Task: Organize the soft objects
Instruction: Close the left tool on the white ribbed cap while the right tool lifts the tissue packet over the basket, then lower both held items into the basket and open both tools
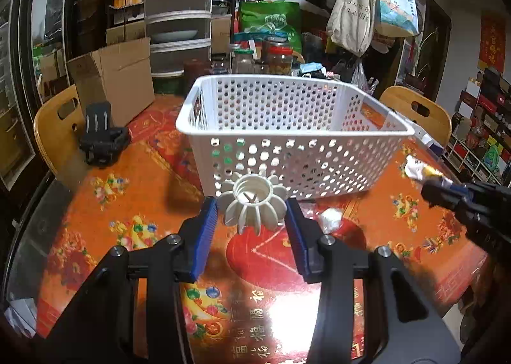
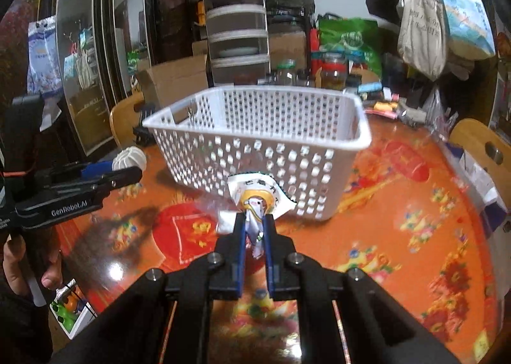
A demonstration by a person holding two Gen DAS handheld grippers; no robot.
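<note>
My left gripper [image 1: 252, 212] is shut on a cream ribbed ball-shaped soft toy [image 1: 252, 201], held above the table just in front of the white perforated basket [image 1: 287, 137]. It also shows in the right wrist view [image 2: 129, 158]. My right gripper [image 2: 255, 220] is shut on a white and yellow snack packet [image 2: 257, 196], lifted in front of the basket [image 2: 255, 140]. The packet shows at the right in the left wrist view [image 1: 418, 169]. A small crumpled white packet [image 1: 330, 218] lies on the table near the basket; it also shows in the right wrist view [image 2: 226, 220].
The table has an orange-red patterned cover [image 1: 127, 220]. A cardboard box [image 1: 111, 83] and a black holder [image 1: 102, 137] stand at the back left. Jars [image 1: 278, 59] and bags crowd the far edge. Wooden chairs [image 1: 415, 111] flank the table.
</note>
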